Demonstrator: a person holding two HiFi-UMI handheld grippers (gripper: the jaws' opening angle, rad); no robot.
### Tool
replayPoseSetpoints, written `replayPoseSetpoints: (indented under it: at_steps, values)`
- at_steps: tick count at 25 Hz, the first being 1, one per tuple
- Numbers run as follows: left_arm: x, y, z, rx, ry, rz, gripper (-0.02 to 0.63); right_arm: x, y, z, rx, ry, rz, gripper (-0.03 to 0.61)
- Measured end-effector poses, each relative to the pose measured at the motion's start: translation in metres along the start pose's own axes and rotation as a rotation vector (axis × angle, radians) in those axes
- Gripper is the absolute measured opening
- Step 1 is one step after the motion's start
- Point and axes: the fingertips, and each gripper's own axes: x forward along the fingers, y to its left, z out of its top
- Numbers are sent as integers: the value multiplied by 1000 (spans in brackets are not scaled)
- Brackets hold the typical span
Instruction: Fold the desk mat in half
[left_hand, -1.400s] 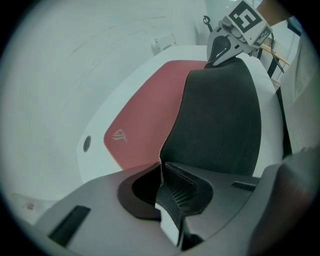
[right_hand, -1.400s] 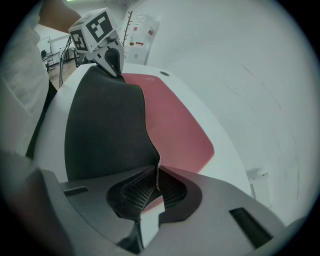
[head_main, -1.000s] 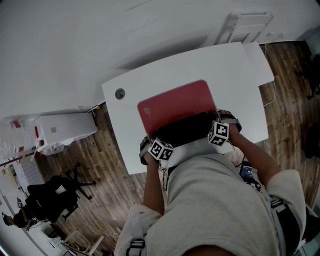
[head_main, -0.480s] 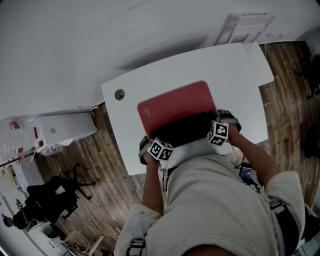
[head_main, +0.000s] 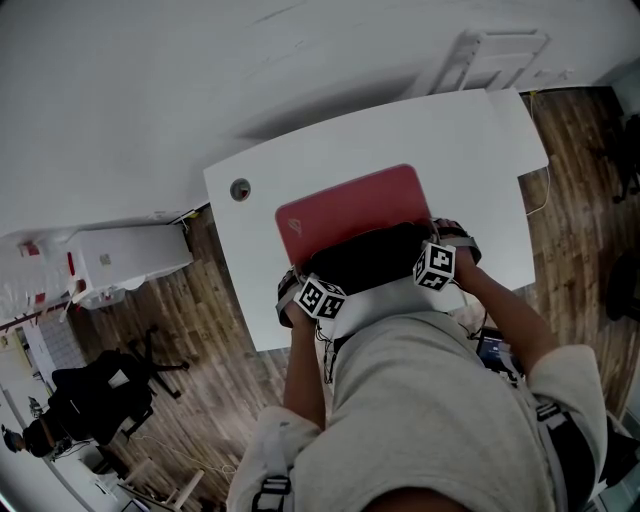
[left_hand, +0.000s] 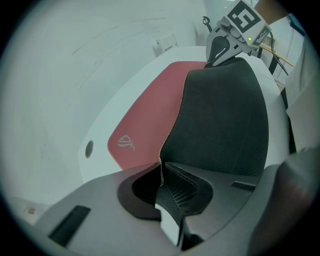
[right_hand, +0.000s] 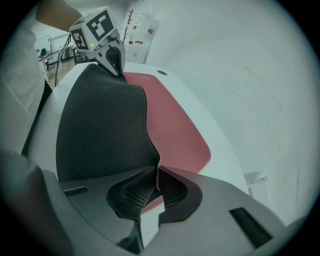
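A red desk mat (head_main: 345, 210) with a black underside lies on the white desk (head_main: 470, 130). Its near edge is lifted and curled over, so the black underside (head_main: 368, 256) faces up. My left gripper (head_main: 308, 290) is shut on the mat's near left corner (left_hand: 167, 187). My right gripper (head_main: 440, 255) is shut on the near right corner (right_hand: 145, 192). In the left gripper view the black flap (left_hand: 220, 115) arches toward the right gripper (left_hand: 224, 47). From the right gripper view the red top (right_hand: 172, 125) stretches away beside the flap and the left gripper (right_hand: 112, 57).
A round cable hole (head_main: 240, 188) sits in the desk's far left corner. A white rack (head_main: 480, 55) stands behind the desk by the wall. Left of the desk stands a white cabinet (head_main: 130, 262), with a black chair (head_main: 105, 385) on the wooden floor.
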Motion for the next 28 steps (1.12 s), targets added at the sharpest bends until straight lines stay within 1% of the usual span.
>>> replayPoseSetpoints:
  at_steps: [8,14,28]
  values:
    - [2,9,4,15,1,9,29,3,-5,3,4,0,-11,51]
    - [3,14,5,11,-2,10,29,4,-9,5,8,9,-12,52]
    - [9,26,11,29,-10,7,29,11,-20,9,17,14,-47,52]
